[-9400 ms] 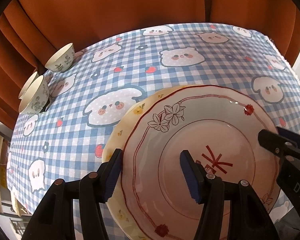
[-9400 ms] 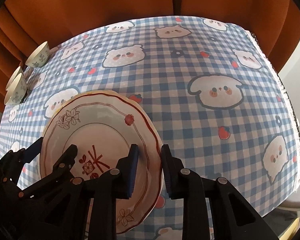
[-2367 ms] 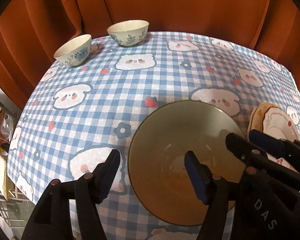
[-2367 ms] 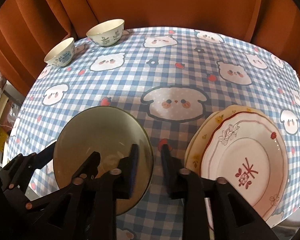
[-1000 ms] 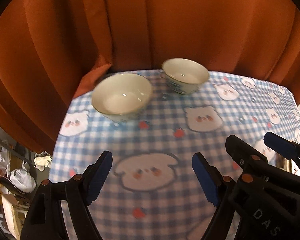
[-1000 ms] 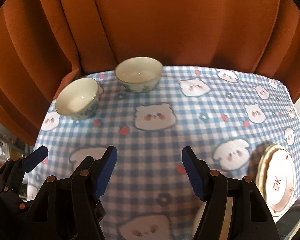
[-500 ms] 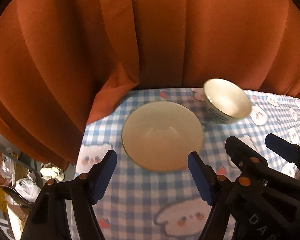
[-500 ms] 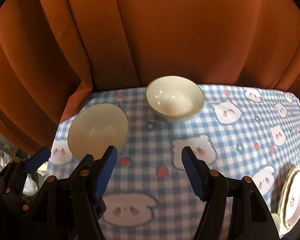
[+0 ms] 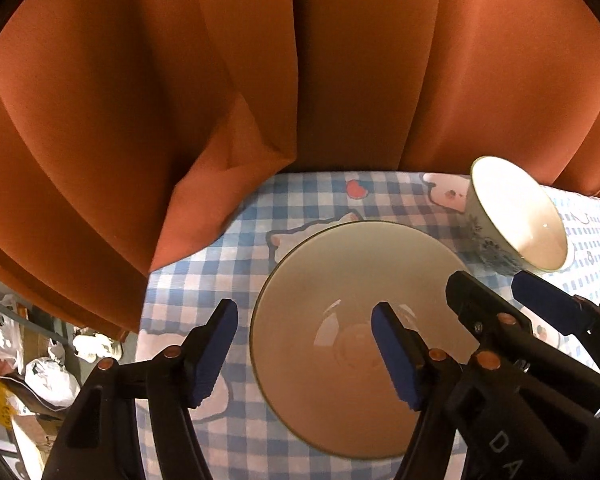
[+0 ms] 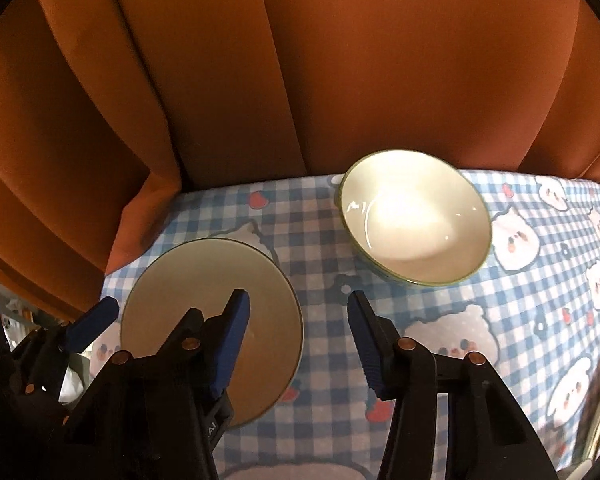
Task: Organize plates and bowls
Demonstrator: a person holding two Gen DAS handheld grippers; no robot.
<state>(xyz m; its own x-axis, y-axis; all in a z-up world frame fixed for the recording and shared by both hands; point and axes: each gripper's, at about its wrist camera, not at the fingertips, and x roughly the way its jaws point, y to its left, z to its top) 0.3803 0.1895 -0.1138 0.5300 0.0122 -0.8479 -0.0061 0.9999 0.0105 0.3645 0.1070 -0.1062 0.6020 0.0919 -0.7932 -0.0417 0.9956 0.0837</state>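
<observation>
The left claw [image 9: 304, 344] stands wide over the near rim of the plain cream ceramic bowl with a thin dark rim [image 9: 364, 312], one pad outside its left wall, the other above its inside. The bowl sits at the worktop's [image 9: 236, 248] far left corner, near the orange curtain [image 9: 180, 100]. To grip well, I judge the claw should lower until the rim lies between the pads, then close squarely. The right claw [image 10: 298, 332], also wide and empty, hovers between this bowl and the white blue-patterned bowl [image 10: 414, 228]. Moulded letters "DA" show on the right claw's body.
</observation>
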